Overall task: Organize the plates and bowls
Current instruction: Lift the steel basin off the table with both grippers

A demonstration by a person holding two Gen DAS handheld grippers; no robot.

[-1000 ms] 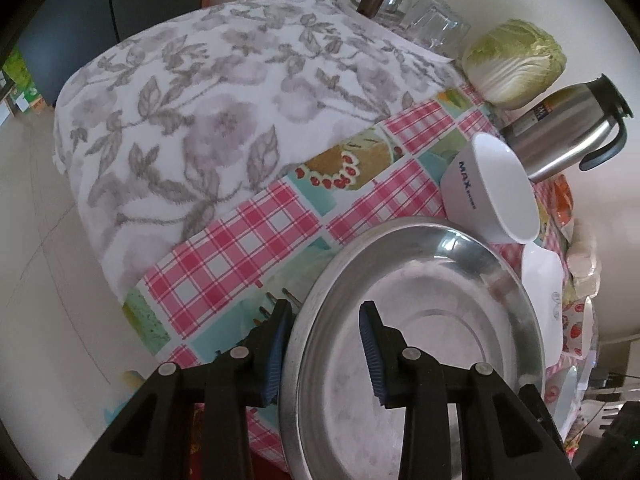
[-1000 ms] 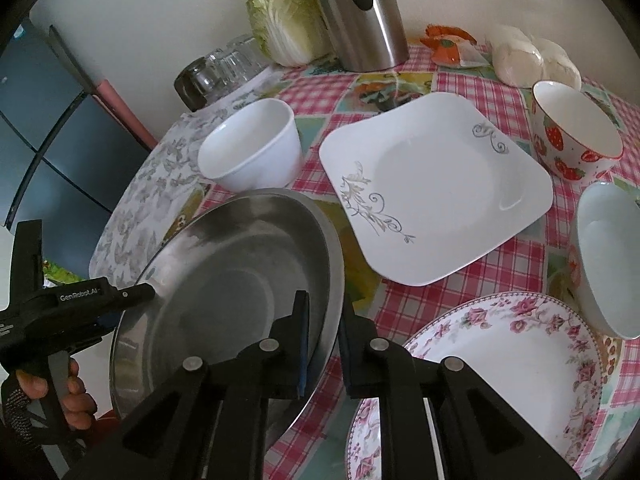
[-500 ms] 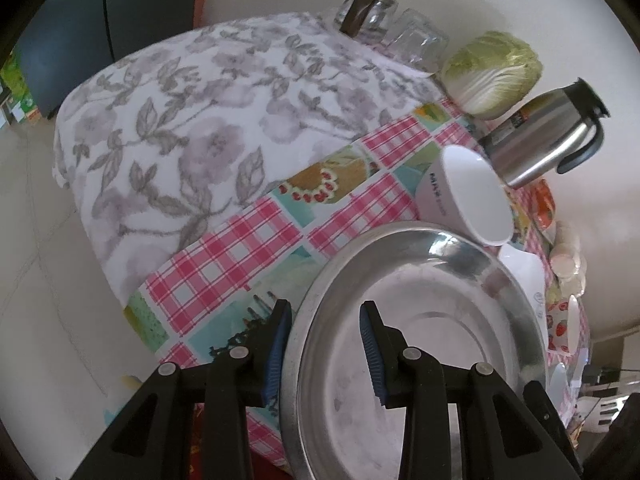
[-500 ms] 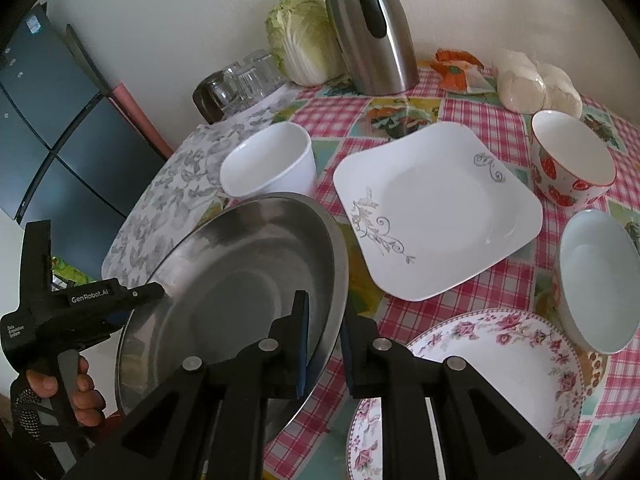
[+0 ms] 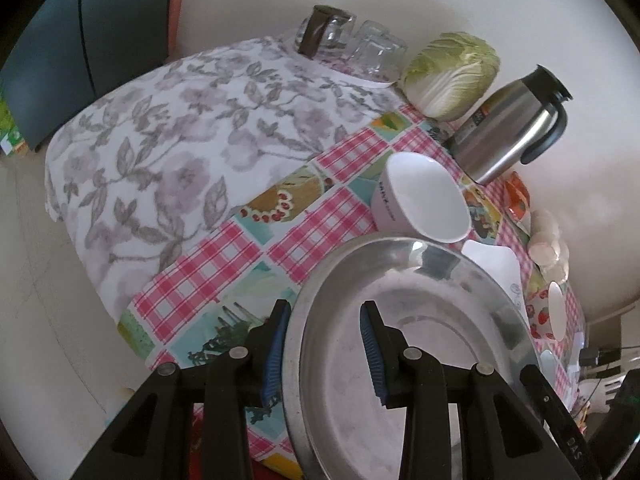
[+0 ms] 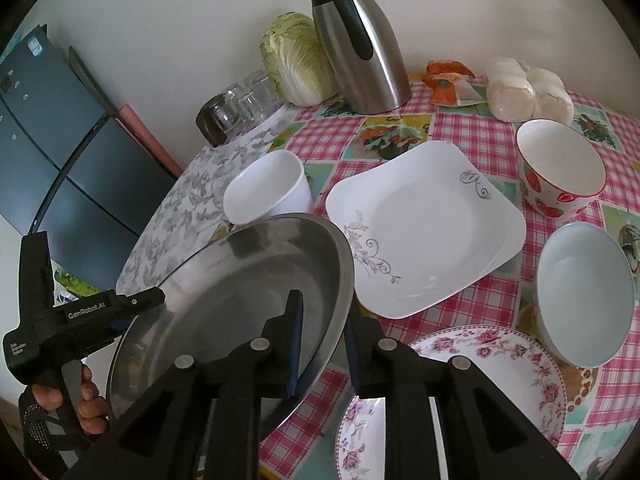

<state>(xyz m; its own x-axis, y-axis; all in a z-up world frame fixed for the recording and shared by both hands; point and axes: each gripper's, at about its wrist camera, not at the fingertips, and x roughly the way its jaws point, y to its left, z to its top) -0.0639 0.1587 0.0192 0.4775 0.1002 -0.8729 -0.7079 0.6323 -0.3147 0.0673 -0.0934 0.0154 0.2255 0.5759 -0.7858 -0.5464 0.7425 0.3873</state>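
Note:
A large steel plate (image 6: pixel 240 304) is held tilted above the table's near left edge by both grippers. My left gripper (image 5: pixel 324 344) is shut on its left rim; it also shows in the right wrist view (image 6: pixel 120 320). My right gripper (image 6: pixel 322 340) is shut on its right rim. The steel plate fills the lower left wrist view (image 5: pixel 400 360). A white bowl (image 6: pixel 268 188) stands just behind it. A square white plate (image 6: pixel 424 228), a strawberry bowl (image 6: pixel 560 168), a pale blue bowl (image 6: pixel 584 292) and a floral plate (image 6: pixel 460 392) lie to the right.
A steel thermos (image 6: pixel 360 40), a cabbage (image 6: pixel 296 60) and upturned glasses (image 6: pixel 240 108) stand at the back by the wall. Bagged buns (image 6: pixel 528 92) and an orange packet (image 6: pixel 448 84) lie at the back right. A grey floral cloth (image 5: pixel 180 140) covers the table's left part.
Both grippers have lifted the steel plate and drawn it back from the table; the table's things look smaller and farther away. The grips have not changed.

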